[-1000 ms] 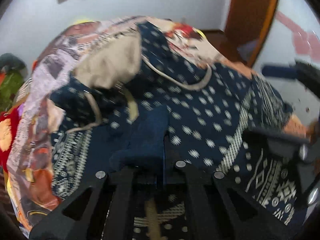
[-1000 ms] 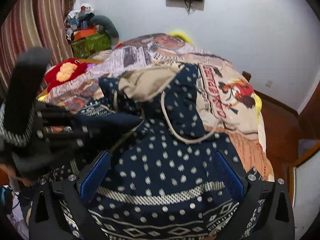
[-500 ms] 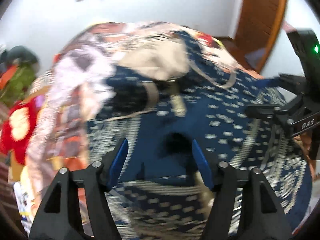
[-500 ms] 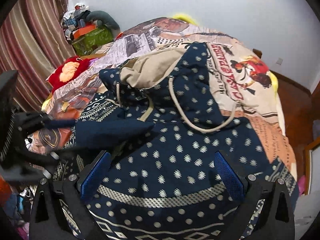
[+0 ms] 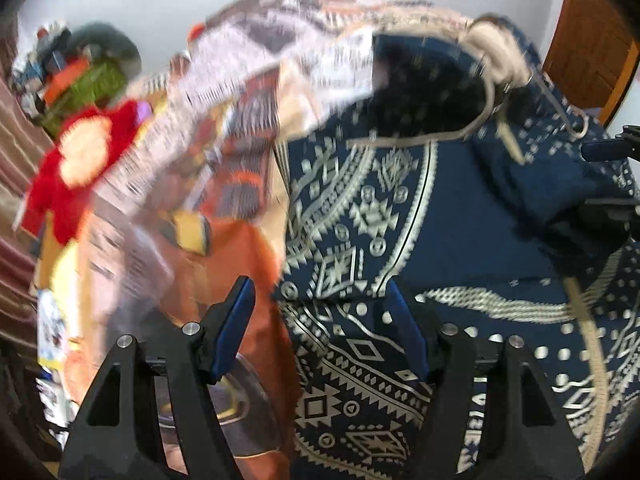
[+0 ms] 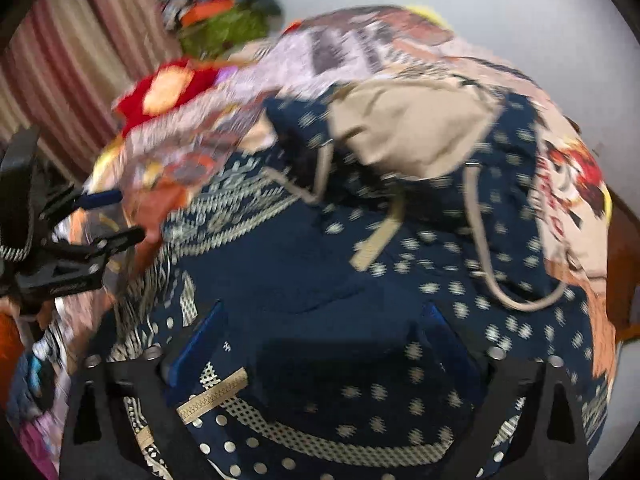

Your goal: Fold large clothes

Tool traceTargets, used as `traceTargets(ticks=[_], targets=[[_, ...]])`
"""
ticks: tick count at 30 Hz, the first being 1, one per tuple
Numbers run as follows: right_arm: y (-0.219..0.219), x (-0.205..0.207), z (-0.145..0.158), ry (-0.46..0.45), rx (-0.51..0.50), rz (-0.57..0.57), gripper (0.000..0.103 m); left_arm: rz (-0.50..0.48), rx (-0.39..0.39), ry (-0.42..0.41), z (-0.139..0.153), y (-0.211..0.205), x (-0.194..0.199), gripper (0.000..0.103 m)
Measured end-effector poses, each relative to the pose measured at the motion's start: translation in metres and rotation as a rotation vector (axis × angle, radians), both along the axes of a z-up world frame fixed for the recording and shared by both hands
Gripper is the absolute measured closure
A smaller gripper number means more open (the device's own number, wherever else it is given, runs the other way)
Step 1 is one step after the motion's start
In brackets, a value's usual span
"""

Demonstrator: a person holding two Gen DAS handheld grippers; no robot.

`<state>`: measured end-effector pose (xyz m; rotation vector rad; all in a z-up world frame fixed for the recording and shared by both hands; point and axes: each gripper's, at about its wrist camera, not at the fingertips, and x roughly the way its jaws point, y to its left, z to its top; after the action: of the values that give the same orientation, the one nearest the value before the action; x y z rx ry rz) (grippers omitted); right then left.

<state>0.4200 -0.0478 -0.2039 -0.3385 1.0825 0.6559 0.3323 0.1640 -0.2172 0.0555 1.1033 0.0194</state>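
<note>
Handling navy patterned garment (image 5: 460, 240) on bed (image 6: 568, 184): soft, limp, bulky; grip patterned hem edge. Left hand-held gripper (image 5: 322, 320) wide, empty; right hand-held gripper (image 6: 324, 344) wide, empty.

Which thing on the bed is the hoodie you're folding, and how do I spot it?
Find the bed with the busy printed bedspread. Spread across its near end lies the hoodie, dark navy with small pale dots and patterned bands. Unlike the red plush toy beside it, it has a plain beige hood lining and long beige drawstrings.
</note>
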Motion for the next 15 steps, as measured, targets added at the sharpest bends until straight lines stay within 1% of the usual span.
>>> traceTargets(ticks=[1, 2, 4, 5, 7, 8, 9, 10, 11, 12, 13, 15], targets=[[0.008, -0.002, -0.006, 0.011, -0.029, 0.024, 0.020, 0.002, -0.010, 0.016, -0.008, 0.002, 0.003, 0.036], [0.014, -0.003, -0.011, 0.016, -0.054, 0.041, 0.021, 0.006, -0.014, 0.027, -0.013, 0.002, 0.004, 0.036], [0.026, -0.004, -0.021, 0.012, -0.110, 0.061, 0.030, 0.019, -0.027, 0.050, -0.026, 0.004, 0.010, 0.036], [0.030, -0.004, -0.026, 0.008, -0.132, 0.069, 0.033, 0.026, -0.047, 0.062, -0.031, 0.006, 0.013, 0.036], [0.037, -0.003, -0.034, -0.003, -0.178, 0.074, 0.049, 0.041, -0.081, 0.070, -0.038, 0.010, 0.017, 0.036], [0.039, -0.003, -0.037, -0.009, -0.194, 0.069, 0.052, 0.044, -0.088, 0.070, -0.040, 0.008, 0.019, 0.036], [0.040, -0.001, -0.039, -0.013, -0.202, 0.067, 0.056, 0.045, -0.091, 0.071, -0.041, 0.009, 0.020, 0.036], [0.040, -0.001, -0.041, -0.018, -0.202, 0.062, 0.062, 0.043, -0.089, 0.072, -0.042, 0.008, 0.020, 0.036], [0.039, 0.000, -0.041, -0.025, -0.200, 0.055, 0.065, 0.036, -0.078, 0.072, -0.044, 0.006, 0.020, 0.036], [0.039, 0.000, -0.040, -0.030, -0.194, 0.046, 0.071, 0.028, -0.063, 0.070, -0.044, 0.004, 0.019, 0.036], [0.037, -0.001, -0.038, -0.034, -0.176, 0.034, 0.076, 0.019, -0.043, 0.065, -0.045, 0.001, 0.018, 0.036], [0.032, -0.003, -0.028, -0.051, -0.135, 0.008, 0.081, 0.006, -0.007, 0.060, -0.046, -0.005, 0.017, 0.036]])
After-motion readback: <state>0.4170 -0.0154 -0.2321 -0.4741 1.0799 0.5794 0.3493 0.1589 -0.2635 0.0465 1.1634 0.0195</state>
